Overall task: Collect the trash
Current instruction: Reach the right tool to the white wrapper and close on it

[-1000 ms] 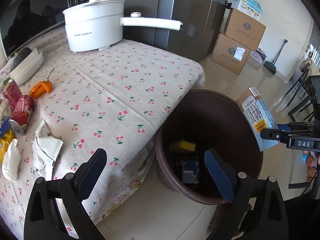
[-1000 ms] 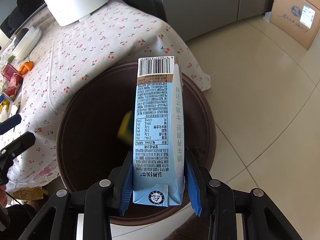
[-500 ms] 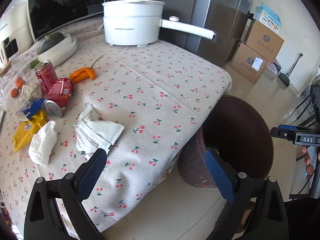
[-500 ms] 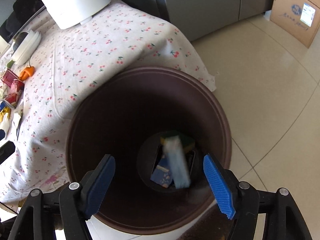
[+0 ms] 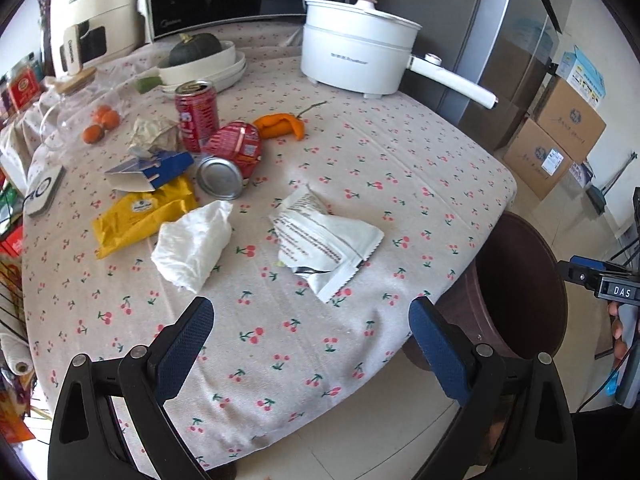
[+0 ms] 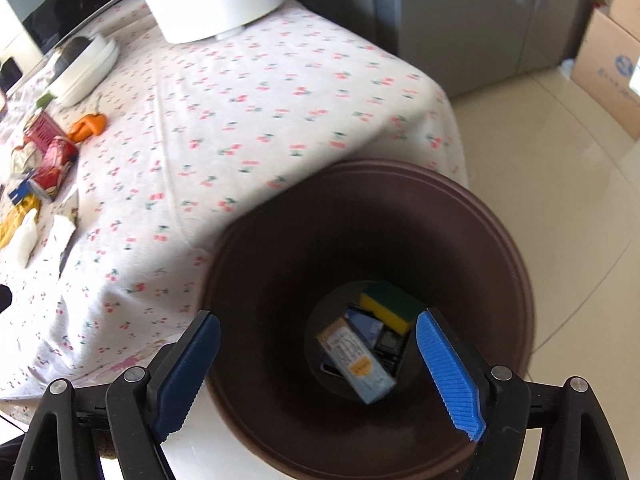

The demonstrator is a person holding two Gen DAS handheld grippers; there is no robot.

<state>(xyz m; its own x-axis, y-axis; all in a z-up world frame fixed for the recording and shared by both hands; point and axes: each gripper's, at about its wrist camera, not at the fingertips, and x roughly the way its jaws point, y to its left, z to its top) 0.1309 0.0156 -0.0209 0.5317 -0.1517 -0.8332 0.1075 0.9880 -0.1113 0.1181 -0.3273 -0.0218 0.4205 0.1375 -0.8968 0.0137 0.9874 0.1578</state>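
right now the right gripper (image 6: 318,364) hangs over the brown trash bin (image 6: 516,280), its fingers (image 6: 450,372) spread wide and opening further, with nothing between them. down at the bottom of the bin lies a pale blue carton (image 6: 356,362) on its side, next to a yellow and green sponge (image 6: 386,306) and a few darker packets that are hard to make out.

the left gripper (image 5: 310,346) points down at the near edge of the tabletop (image 5: 400,148), fingers (image 5: 184,346) open and empty. just ahead of it on the cherry-print cloth sits a torn white wrapper (image 5: 324,244), and to its left a crumpled white tissue (image 5: 192,246). beyond those are a yellow packet (image 5: 140,216), a blue and white box (image 5: 150,170), a crushed red can (image 5: 232,158) on its side, an upright red can (image 5: 198,114) and a piece of orange peel (image 5: 280,125). a white electric pot (image 5: 356,62) stands at the far side. the bin stands on the floor just beside the tabletop's right corner.
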